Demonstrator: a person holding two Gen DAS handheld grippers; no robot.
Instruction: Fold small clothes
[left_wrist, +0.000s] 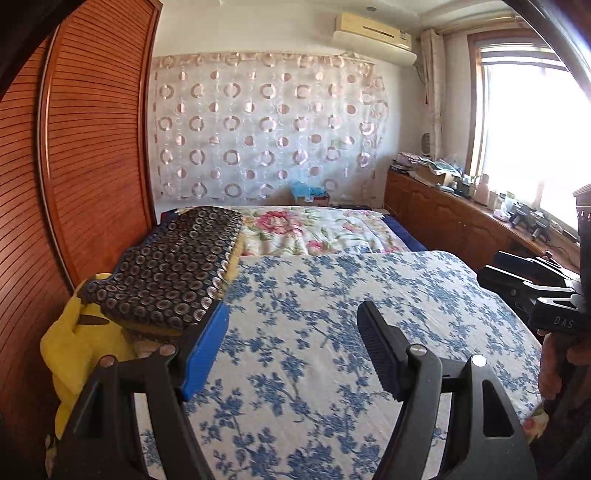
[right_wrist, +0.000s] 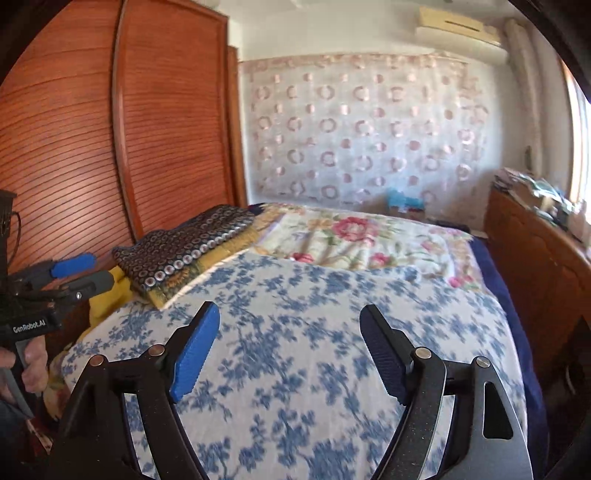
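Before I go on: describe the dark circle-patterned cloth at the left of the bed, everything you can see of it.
The dark cloth is navy-black fabric printed with rows of pale rings. It lies folded flat in a rough rectangle, resting on a yellow layer along the bed's left side beside the wardrobe. Its near edge overlaps the blue floral sheet. Neither gripper touches it.

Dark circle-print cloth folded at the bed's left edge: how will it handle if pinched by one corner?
The dark circle-print cloth is probably floppy: it sags over the yellow item beneath. It lies in layers, so one corner would likely lift only the top layer and unfold it. Seems light.
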